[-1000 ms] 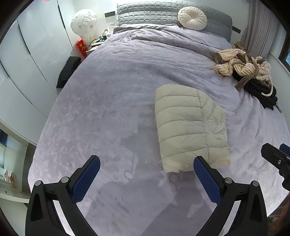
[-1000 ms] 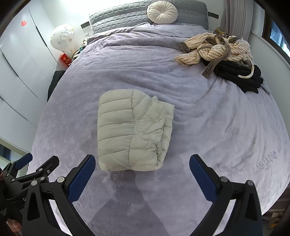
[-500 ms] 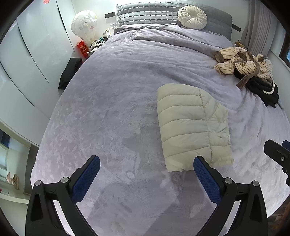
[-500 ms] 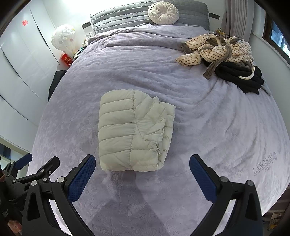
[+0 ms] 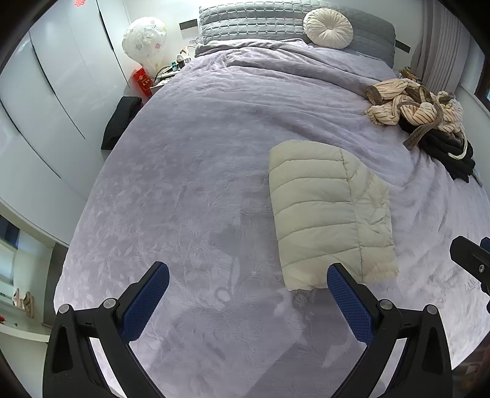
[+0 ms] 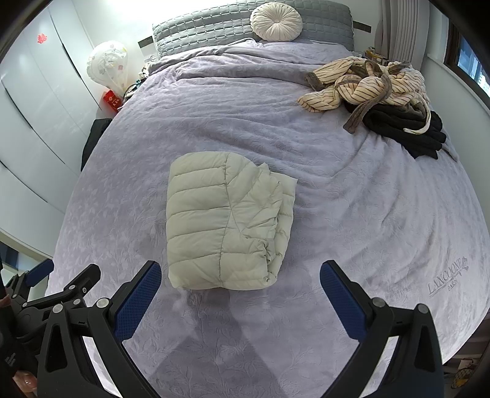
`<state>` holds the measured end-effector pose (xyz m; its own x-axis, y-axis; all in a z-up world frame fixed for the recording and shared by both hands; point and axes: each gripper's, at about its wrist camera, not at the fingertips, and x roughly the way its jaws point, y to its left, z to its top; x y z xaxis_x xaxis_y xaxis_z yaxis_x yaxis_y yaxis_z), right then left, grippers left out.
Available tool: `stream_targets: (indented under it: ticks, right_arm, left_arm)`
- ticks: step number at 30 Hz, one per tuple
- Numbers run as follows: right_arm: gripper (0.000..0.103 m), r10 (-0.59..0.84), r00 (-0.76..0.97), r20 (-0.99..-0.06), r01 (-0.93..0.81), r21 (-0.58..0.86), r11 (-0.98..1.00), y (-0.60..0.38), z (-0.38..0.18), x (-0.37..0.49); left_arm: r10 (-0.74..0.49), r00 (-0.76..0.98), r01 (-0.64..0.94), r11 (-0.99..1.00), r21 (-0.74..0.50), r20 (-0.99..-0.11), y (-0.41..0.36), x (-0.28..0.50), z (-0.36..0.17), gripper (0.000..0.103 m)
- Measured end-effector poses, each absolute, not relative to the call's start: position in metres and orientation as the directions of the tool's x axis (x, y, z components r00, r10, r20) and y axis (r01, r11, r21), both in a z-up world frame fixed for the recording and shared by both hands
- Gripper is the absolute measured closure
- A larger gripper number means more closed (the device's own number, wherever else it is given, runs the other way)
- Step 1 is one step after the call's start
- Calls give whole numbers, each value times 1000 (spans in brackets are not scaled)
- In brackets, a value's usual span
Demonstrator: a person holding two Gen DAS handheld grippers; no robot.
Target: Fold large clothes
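Observation:
A cream quilted down jacket (image 5: 327,211) lies folded into a compact rectangle on the lilac bedspread (image 5: 199,171); it also shows in the right wrist view (image 6: 226,223). My left gripper (image 5: 248,275) is open and empty, held above the bed just near and left of the jacket. My right gripper (image 6: 240,274) is open and empty, above the bed just near the jacket's front edge. Neither gripper touches the jacket. The left gripper also shows at the lower left of the right wrist view (image 6: 58,287).
A heap of striped cream and black clothes (image 6: 376,91) lies at the bed's far right. A round cream cushion (image 6: 275,23) leans on the grey headboard. A white wardrobe (image 5: 55,91) stands left, with a nightstand and a dark bag (image 5: 119,122) on the floor.
Both grippers have drawn back slightly from the folded jacket; it looks a little farther away. The jacket itself has not moved. Both stay open.

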<state>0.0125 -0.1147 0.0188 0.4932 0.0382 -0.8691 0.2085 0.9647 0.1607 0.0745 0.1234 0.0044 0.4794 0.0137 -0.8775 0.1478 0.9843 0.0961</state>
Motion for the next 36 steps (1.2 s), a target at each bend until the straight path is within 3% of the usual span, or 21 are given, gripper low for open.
stream_targets:
  ticks: [36]
  right_arm:
    - [0, 35, 491, -870, 203, 154, 967, -117, 20, 16]
  left_arm:
    - [29, 468, 140, 984, 106, -883, 127, 75, -2, 0]
